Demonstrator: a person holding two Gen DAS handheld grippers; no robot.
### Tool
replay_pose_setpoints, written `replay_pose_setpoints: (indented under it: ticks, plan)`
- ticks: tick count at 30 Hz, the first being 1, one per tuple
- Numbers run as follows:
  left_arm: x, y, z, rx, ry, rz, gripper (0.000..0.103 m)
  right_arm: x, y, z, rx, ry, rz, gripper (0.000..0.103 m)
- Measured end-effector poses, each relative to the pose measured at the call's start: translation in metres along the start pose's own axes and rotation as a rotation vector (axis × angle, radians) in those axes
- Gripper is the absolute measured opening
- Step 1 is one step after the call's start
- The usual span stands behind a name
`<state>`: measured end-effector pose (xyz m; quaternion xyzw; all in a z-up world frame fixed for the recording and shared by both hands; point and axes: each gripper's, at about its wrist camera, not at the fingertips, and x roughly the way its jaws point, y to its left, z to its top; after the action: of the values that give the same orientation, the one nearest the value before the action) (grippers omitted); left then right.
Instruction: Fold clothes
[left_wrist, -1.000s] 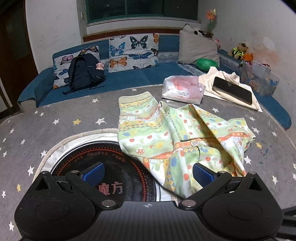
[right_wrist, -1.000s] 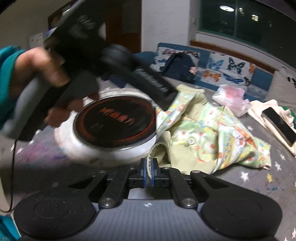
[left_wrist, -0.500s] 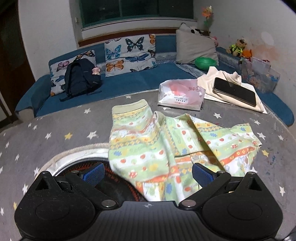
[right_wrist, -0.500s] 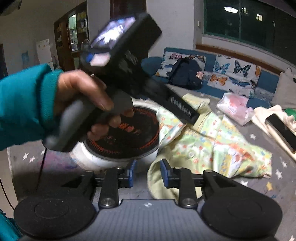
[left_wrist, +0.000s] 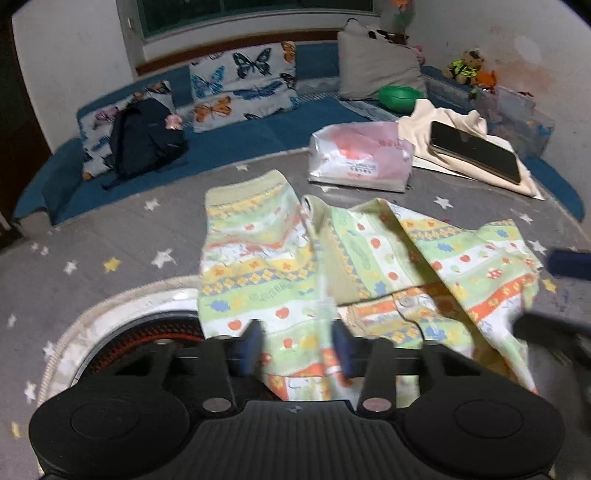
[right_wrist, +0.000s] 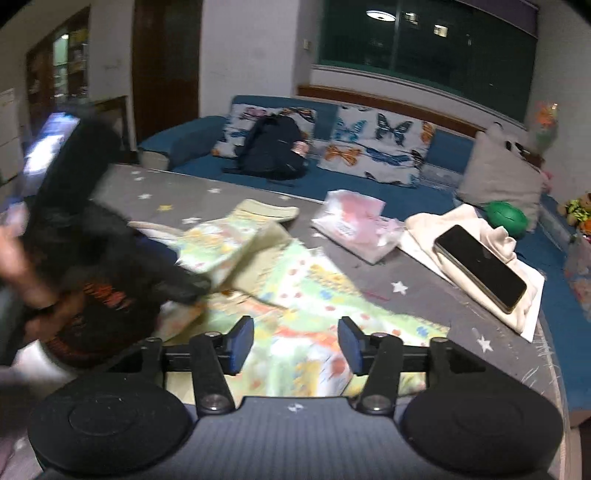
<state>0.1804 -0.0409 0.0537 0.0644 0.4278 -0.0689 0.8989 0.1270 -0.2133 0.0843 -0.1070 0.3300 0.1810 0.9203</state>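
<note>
Garment (left_wrist: 295, 266) blurred; left tool (left_wrist: 297, 349) grip unclear.

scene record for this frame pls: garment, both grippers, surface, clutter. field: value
garment: patterned green children's garment, crumpled, partly draped over the round cooktop
left gripper: open, fingers either side of the near cloth edge, not closed on it
right gripper: open, over the garment, nothing held
surface: grey star-print table cover
clutter: phone on a folded cream cloth; pink plastic packet
background: black backpack on the blue sofa
</note>
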Motion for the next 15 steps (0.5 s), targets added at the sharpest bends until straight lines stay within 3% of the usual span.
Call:
replay_pose_setpoints:
  ticks: [4, 12, 14, 15]
  plan:
    - [-0.005, 0.002, -0.005, 0.013, -0.010, -0.025, 0.012, 0.030, -0.005, 0.005, 0.016, 0.029, -0.042, 0.061]
    - [-0.016, 0.011, -0.012, 0.001, -0.026, -0.027, 0.003, 0.059, 0.001, 0.001, 0.045, 0.084, -0.036, 0.061]
    - [-0.019, 0.014, -0.014, -0.005, -0.028, -0.025, 0.003, 0.063, 0.008, -0.002, 0.007, 0.103, -0.062, 0.053]
    - [-0.020, 0.016, -0.016, -0.009, -0.029, -0.022, 0.003, 0.064, 0.010, -0.004, -0.001, 0.110, -0.077, 0.041]
